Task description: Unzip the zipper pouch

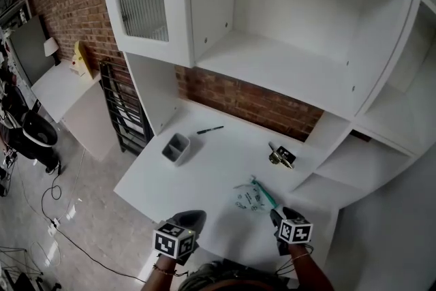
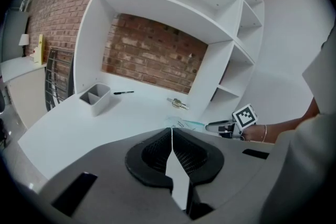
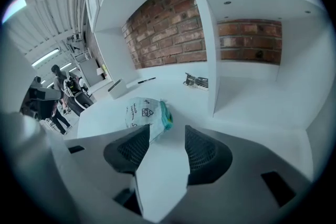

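Observation:
The zipper pouch (image 1: 251,197) is pale and printed, with a teal zipper edge, and lies flat on the white desk (image 1: 204,174) near its front right. My right gripper (image 1: 276,215) is just right of it and stands open. In the right gripper view the pouch (image 3: 144,113) lies ahead and slightly left of the right gripper (image 3: 165,134), its corner next to the left jaw and nothing between the pads. My left gripper (image 1: 191,217) hovers at the desk's front edge, left of the pouch, shut and empty. In the left gripper view its jaws (image 2: 171,131) meet, with the pouch (image 2: 184,124) and right gripper (image 2: 218,126) beyond.
A grey two-compartment tray (image 1: 176,148) and a black pen (image 1: 210,129) sit at the desk's back left. A small metal object (image 1: 281,157) lies at the back right. A white shelf side panel (image 3: 207,50) rises to the right of the pouch. Cabinet shelves hang overhead.

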